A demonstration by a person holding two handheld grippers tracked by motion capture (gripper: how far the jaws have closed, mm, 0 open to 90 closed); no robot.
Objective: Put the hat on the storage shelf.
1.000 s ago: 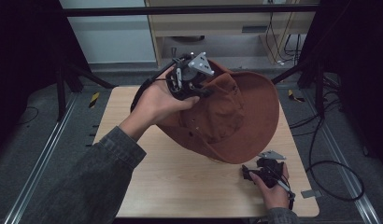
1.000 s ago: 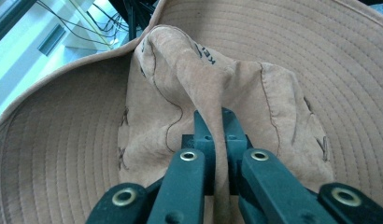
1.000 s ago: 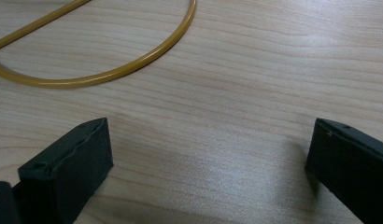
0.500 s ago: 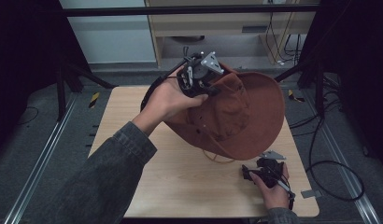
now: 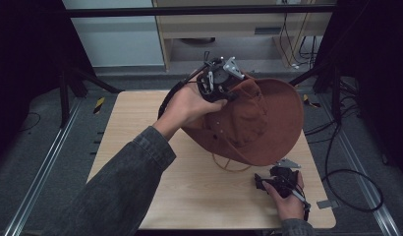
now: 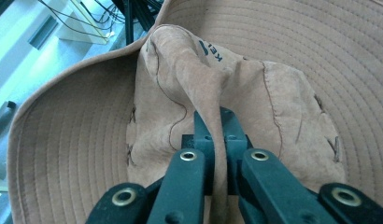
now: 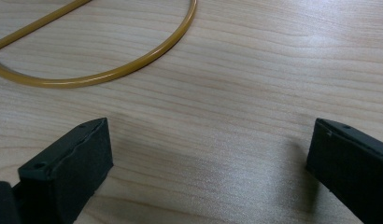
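A brown suede wide-brimmed hat is held tilted above the far right of the wooden table, its lower brim near the tabletop. My left gripper is shut on a pinched fold of the hat's crown; in the left gripper view the fold runs up between the closed jaws of the left gripper, with the brim behind. The hat's tan cord hangs in a loop onto the table. My right gripper rests open at the front right, the right gripper empty, the cord just beyond it.
A wooden shelf unit stands behind the table. Cables lie on the floor to the right, beside black stand legs. A yellow-black marker lies on the floor at left. A metal rail runs along the left.
My left hand has carried the hat to the right and a little lower, and the brim now hangs further over the table's right side. The right gripper has stayed put.
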